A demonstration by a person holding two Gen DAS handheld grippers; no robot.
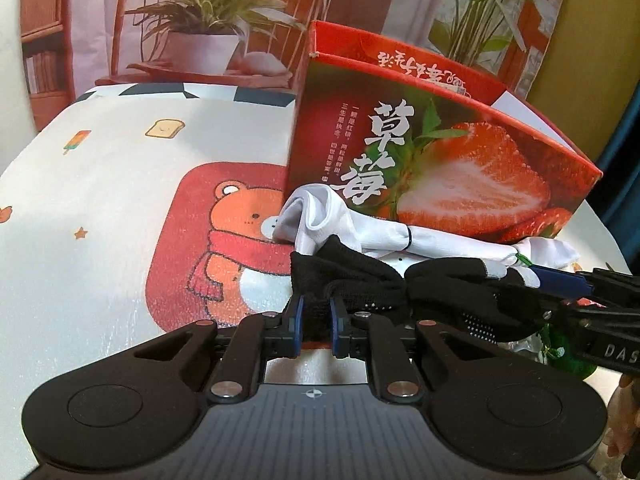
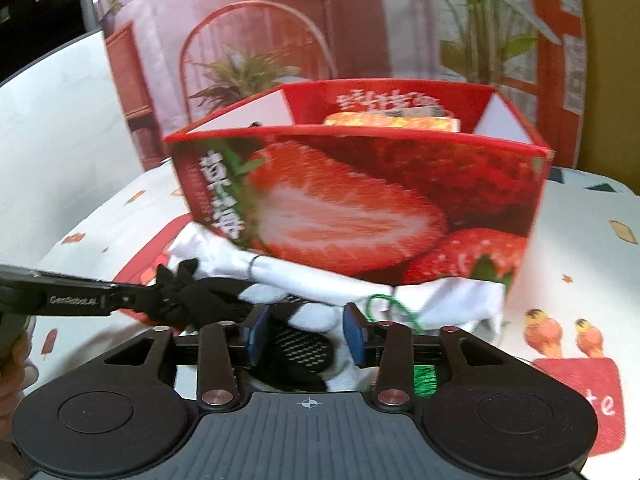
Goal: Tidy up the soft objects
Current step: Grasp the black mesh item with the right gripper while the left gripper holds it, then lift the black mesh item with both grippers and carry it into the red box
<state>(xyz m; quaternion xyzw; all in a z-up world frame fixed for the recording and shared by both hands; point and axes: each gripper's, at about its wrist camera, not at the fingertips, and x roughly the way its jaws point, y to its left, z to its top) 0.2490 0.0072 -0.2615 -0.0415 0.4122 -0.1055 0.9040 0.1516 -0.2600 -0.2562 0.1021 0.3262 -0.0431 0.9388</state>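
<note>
A black sock (image 1: 360, 284) lies in front of the red strawberry box (image 1: 440, 160), on top of bundled white socks (image 1: 340, 228). My left gripper (image 1: 317, 322) is shut on the black sock's left end, with fabric pinched between the blue pads. From the right, my right gripper (image 1: 542, 292) reaches in at the sock's other end. In the right wrist view, the right gripper (image 2: 306, 334) stands open over a black sock's dotted sole (image 2: 304, 350) and a white sock (image 2: 320, 316); the pads do not press on them. The left gripper (image 2: 132, 300) holds the black sock (image 2: 188, 296) at left.
The open strawberry box (image 2: 360, 184) stands on a cloth (image 1: 100, 200) printed with a bear, with a yellow packet (image 2: 392, 122) inside it. A green item (image 2: 424, 380) with green string (image 2: 384, 308) lies under the right gripper. A printed backdrop (image 1: 200, 20) hangs behind.
</note>
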